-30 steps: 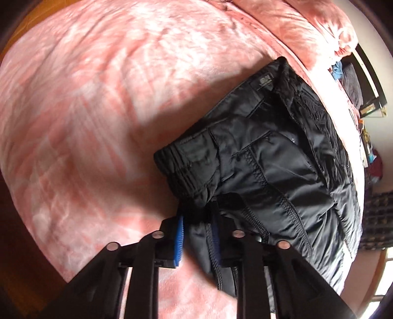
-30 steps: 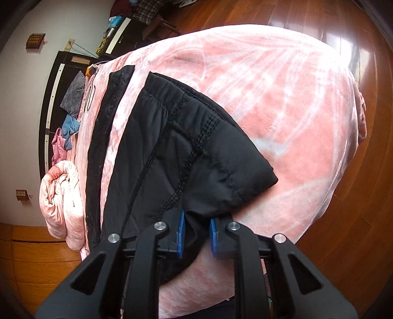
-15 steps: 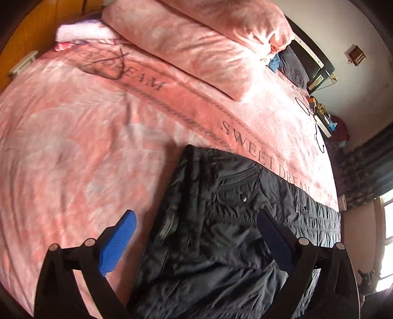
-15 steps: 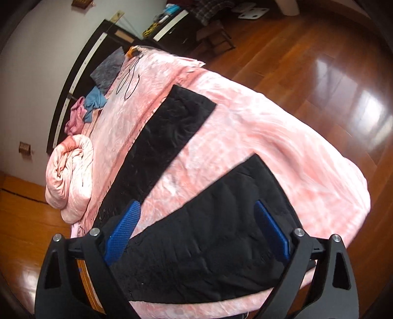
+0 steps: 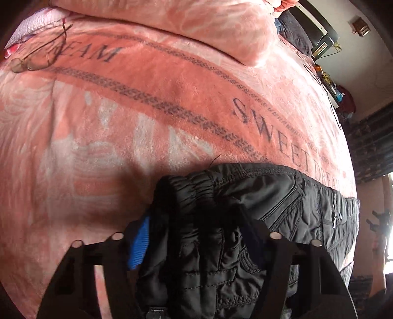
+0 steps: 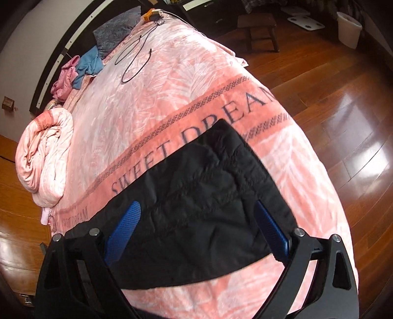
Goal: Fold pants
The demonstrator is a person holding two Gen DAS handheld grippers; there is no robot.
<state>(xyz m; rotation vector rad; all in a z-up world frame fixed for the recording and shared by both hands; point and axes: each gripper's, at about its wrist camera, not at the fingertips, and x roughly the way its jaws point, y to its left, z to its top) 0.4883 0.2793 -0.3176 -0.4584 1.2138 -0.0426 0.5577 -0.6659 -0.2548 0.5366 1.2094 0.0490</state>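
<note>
Black padded pants (image 5: 282, 201) lie across a pink blanket (image 5: 147, 110) printed "SWEET DREAM". My left gripper (image 5: 196, 239) points steeply down at the waistband end. Its jaws are closing, and a bunched fold of waistband stands between the blue pads and touches both. In the right wrist view, the leg end of the pants (image 6: 196, 176) lies flat near the bed's edge. My right gripper (image 6: 196, 228) hangs above it, open wide. Its blue pads straddle the fabric without touching it.
A rolled pink quilt (image 6: 44, 157) lies at the bed's far side, near a black cable (image 6: 137, 56) and a blue garment (image 6: 89, 65). Eyeglasses (image 5: 36, 59) lie on the blanket. A pillow (image 5: 172, 22) lies beyond. On the wooden floor (image 6: 343, 110) stand a stool (image 6: 260, 29) and a white bin (image 6: 348, 29).
Both grippers let go of the pants and opened wide while swinging across the bed. The left one has since narrowed around the bunched waistband. The right one stays wide over the leg end.
</note>
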